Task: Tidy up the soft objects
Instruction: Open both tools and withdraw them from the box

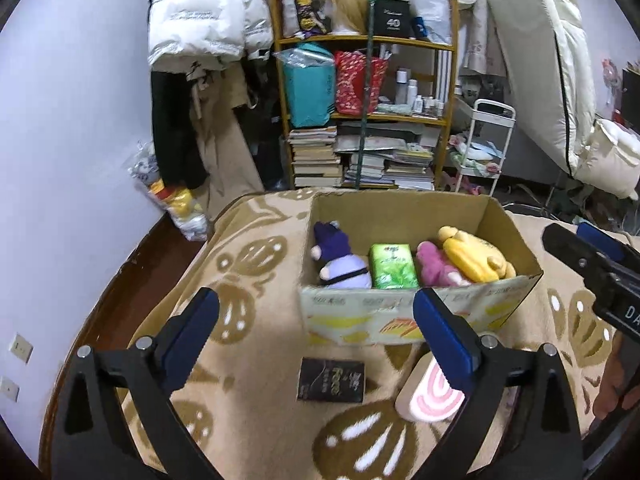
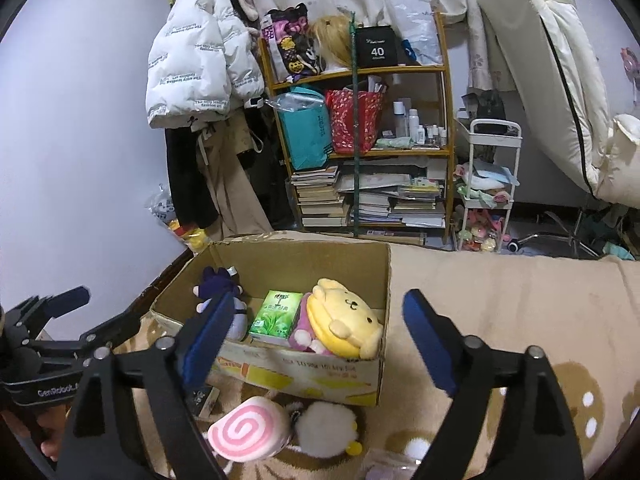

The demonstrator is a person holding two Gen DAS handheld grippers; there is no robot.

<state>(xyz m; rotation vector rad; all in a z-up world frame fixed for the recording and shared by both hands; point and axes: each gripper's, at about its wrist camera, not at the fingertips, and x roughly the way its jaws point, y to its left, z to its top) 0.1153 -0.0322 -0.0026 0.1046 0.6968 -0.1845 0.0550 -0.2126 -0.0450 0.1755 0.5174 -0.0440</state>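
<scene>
Looking into the cardboard box [image 1: 420, 312], we counted four things already packed: a purple plush [image 1: 340, 256] at the left, a green tissue pack [image 1: 393, 266] beside it, a pink plush [image 1: 434, 266], and a yellow plush [image 1: 476, 258] against the right wall. So a good part of the sorting was done. Still out on the patterned blanket [image 1: 248, 320], just in front of the box, lay a pink swirl cushion [image 2: 250, 428] with a white fluffy toy [image 2: 326, 424] touching its right side, and a dark packet [image 1: 331, 380] to the left; something pale at the bottom edge of the right wrist view may have been another item, though we could not make it out.

Both tongs stood wide apart with nothing between their pads. The left gripper [image 1: 316, 320] hung above the blanket, the dark packet lying below the gap between its fingers and the swirl cushion partly hidden under its right finger. The right gripper [image 2: 316, 336] faced the box's near wall, the cushion and fluffy toy lying low between its fingers, nearer the left one.

We judged three pieces at least remained.
</scene>
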